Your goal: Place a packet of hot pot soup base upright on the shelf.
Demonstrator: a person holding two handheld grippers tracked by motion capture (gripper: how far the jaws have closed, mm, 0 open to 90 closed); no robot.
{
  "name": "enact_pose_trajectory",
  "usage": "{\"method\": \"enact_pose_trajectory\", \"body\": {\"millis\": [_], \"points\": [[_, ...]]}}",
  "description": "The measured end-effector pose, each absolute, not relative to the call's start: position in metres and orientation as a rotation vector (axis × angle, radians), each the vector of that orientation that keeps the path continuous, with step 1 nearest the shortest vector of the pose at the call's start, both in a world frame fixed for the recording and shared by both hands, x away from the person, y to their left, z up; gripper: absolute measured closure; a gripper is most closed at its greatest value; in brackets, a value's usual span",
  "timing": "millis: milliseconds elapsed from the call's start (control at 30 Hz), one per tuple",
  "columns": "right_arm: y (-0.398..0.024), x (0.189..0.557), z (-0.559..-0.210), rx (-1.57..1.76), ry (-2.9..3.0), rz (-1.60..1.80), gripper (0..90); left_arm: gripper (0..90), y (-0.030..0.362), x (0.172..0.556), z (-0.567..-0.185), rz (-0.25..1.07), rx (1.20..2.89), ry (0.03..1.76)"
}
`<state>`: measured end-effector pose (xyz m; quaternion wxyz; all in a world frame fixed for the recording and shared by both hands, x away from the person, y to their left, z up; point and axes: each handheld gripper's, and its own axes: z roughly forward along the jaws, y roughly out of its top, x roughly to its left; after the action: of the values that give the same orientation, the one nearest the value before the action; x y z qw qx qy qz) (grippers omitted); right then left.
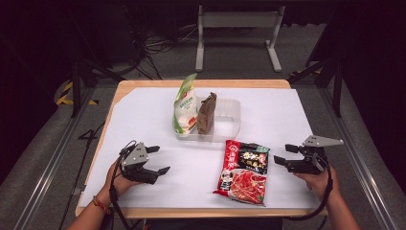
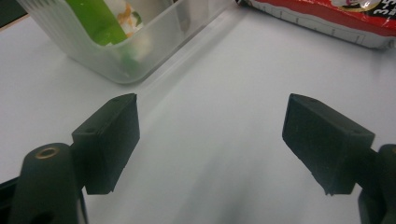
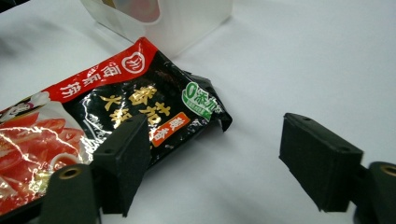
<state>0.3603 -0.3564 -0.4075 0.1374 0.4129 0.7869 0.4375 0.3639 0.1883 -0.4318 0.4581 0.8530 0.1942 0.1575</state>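
A red and black food packet (image 1: 243, 171) (image 3: 112, 116) lies flat on the white table cover, near the front edge. Just right of it my right gripper (image 1: 282, 154) (image 3: 212, 163) stands open and empty, its jaws pointing left at the packet's corner without touching. My left gripper (image 1: 160, 160) (image 2: 210, 144) hovers open at the front left with nothing between its jaws. A clear plastic bin (image 1: 229, 120) (image 2: 140, 51) (image 3: 187, 18) in the middle holds a green and white bag (image 1: 186, 106) (image 2: 100, 21) and a brown pouch (image 1: 207, 114), both upright.
The white cover (image 1: 268, 110) spans most of the wooden table (image 1: 201, 84). Behind the table stand a grey metal frame (image 1: 237, 28) and loose cables on the floor. A person's hands hold both grippers from the front edge.
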Motion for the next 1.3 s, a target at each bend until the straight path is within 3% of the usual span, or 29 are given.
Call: {"method": "enact_pose_trajectory", "body": {"millis": [267, 933, 1300], "points": [[-0.358, 0.390, -0.418, 1.370, 2.311, 1.354, 22.7, 19.8, 0.181, 0.367, -0.432, 0.406, 2.138, 0.448], [-0.340, 0.424, -0.438, 1.551, 2.429, 1.423, 20.9, 19.3, 0.177, 0.364, -0.432, 0.415, 2.161, 0.446], [-0.313, 0.428, -0.442, 1.428, 2.503, 1.483, 33.1, 18.8, 0.176, 0.365, -0.434, 0.408, 2.178, 0.439]]}}
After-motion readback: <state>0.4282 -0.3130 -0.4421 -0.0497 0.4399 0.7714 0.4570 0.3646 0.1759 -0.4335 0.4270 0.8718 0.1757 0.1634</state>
